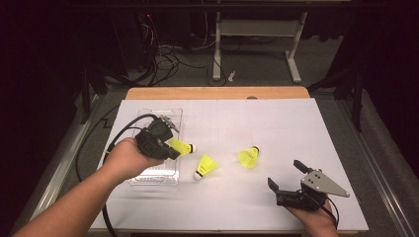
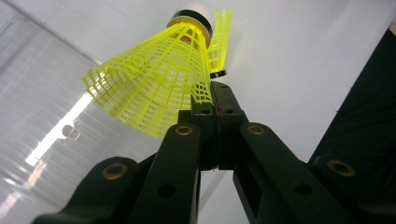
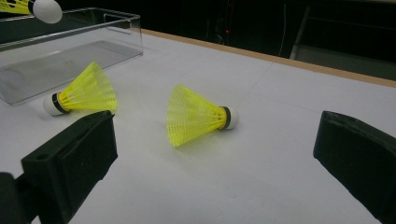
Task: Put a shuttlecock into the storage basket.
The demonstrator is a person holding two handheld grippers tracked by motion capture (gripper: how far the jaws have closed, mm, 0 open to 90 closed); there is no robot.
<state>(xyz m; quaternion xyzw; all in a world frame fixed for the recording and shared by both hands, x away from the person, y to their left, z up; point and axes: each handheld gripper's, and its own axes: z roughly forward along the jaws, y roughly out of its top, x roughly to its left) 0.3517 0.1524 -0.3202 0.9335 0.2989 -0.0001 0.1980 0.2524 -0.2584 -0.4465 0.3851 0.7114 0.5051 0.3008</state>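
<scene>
**Shuttlecock carried to the clear tray, two left on the table**

Left gripper (image 1: 170, 148): jaws pinched fully together on the rim of a yellow shuttlecock (image 1: 182, 146). In the left gripper view the mesh skirt (image 2: 149, 88) is caught by one edge only, cork pointing away. It hangs over the right edge of the clear plastic tray (image 1: 163, 178), which sits near the table's left edge.

Right gripper (image 1: 291, 183): jaws spread wide, nothing between them, resting near the front right corner of the table (image 1: 276, 118).

Loose on the table: a second shuttlecock (image 1: 205, 166) just right of the tray, and a third shuttlecock (image 1: 248, 157) toward the middle, both on their sides.

Doing the step well, as I judge it:
- The grip is thin, so move slowly and avoid swinging the skirt.
- Bring the shuttlecock well inside the tray walls before lowering.
- Lower until it is near the tray floor, then open; a drop from height may bounce off the cork.
- Clear the wall on the way out.
</scene>
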